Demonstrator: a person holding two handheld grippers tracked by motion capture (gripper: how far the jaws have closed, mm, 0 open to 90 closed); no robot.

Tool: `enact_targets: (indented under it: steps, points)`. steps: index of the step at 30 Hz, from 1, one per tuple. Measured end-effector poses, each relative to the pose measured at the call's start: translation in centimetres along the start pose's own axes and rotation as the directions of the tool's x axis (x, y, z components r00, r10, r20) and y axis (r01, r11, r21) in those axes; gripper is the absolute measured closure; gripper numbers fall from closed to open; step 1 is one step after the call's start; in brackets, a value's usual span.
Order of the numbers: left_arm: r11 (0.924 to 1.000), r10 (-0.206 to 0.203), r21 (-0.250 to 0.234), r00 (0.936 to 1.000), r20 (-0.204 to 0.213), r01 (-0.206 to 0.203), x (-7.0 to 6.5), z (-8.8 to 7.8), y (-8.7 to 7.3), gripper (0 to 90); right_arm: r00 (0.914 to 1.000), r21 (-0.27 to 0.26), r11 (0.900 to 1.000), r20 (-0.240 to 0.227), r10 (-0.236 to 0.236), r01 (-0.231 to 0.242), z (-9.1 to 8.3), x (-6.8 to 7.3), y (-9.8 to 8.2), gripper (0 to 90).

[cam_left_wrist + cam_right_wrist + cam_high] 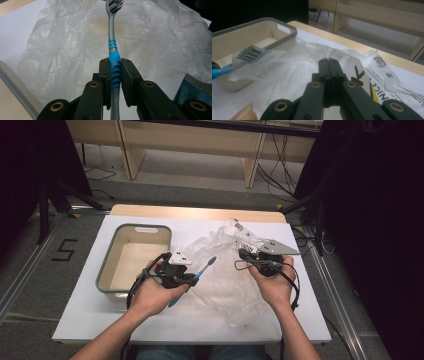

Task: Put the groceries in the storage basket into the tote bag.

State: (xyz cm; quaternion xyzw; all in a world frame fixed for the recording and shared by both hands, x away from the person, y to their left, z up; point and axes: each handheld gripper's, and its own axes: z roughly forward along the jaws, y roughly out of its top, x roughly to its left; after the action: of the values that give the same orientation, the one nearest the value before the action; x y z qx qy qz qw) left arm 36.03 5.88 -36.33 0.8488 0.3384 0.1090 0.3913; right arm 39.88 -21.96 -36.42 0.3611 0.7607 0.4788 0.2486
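Observation:
My left gripper (190, 279) (115, 63) is shut on a toothbrush (199, 274) (113, 53) with a grey and blue handle, pinched at the blue ribbed part. The bristle head points away from me, over a crumpled clear plastic bag (225, 287) (62, 50) (294, 66). In the right gripper view the toothbrush (249, 55) head shows at the left. My right gripper (243, 254) (328, 61) has its jaws pressed together on the bag's raised edge, holding that side up off the table.
A beige bin with a grey rim (134, 227) (274, 22) (15, 86) stands left of the bag, nothing inside it. A printed label (241, 230) (387, 75) lies at the bag's far end. The white table top (150, 325) has bare room near the front edge.

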Motion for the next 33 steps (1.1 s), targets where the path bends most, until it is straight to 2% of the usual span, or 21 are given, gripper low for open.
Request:
enact_targets:
  steps: [14, 33]
  points:
    - [0.9993, 0.011, 0.037, 0.9999, 0.008, -0.012, -0.6, 1.3, -0.1, 78.9, 1.0000, -0.003, 1.000, 0.002, 0.000, 0.000, 0.0, 0.0, 0.0, 90.0]
    - [0.9951, 0.029, 0.095, 0.9995, -0.013, -0.028, -0.9, 3.9, 0.4, 78.9, 1.0000, -0.004, 1.000, 0.000, -0.002, 0.002, 0.0, 0.1, 0.0, 90.0]
